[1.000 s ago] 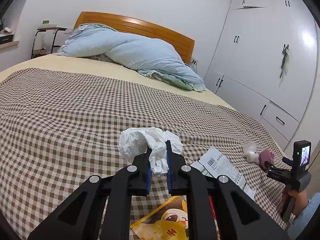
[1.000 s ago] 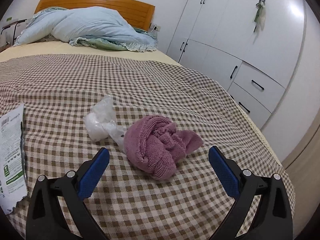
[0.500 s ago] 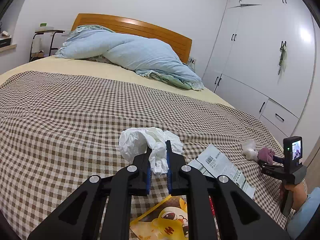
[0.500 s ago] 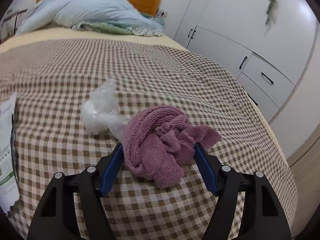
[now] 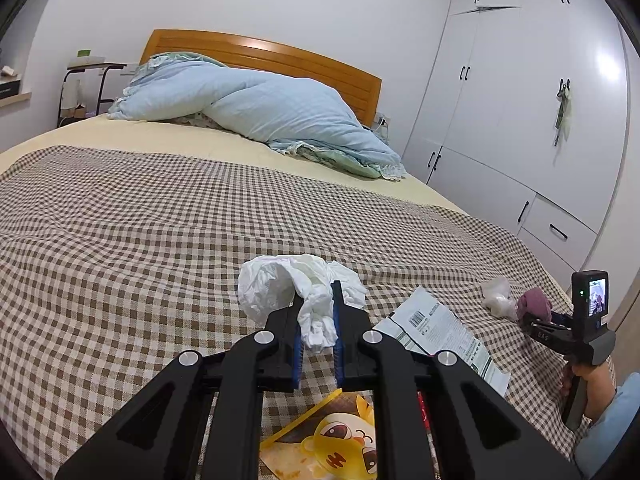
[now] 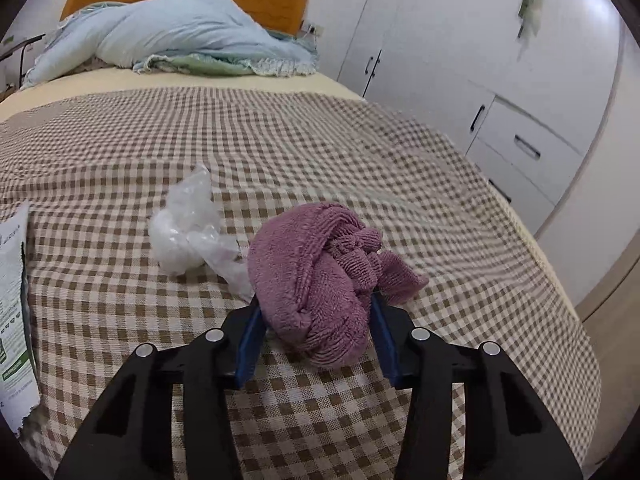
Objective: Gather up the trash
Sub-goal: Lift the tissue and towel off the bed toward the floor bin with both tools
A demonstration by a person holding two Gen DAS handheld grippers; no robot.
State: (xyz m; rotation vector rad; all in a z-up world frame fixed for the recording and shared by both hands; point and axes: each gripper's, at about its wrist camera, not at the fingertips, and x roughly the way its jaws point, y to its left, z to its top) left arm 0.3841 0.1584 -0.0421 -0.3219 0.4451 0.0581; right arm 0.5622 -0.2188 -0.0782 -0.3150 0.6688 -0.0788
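Purple terry cloth, 1 bunched rag [image 6: 316,280], lies on the checked bedspread [image 6: 360,152] directly ahead of the right gripper [image 6: 316,320], its bulk running crosswise between jaws that have just been closing and now press its flanks; the left gripper [image 5: 316,328], well apart on the other side, is clenched on 1 crumpled white tissue [image 5: 296,288]. Around them lie 1 crumpled clear plastic bag [image 6: 188,236] touching the rag's left side, 1 printed white mailer [image 5: 436,328] between the 2 grippers, and 1 yellow cartoon packet [image 5: 340,444] beneath the left one.
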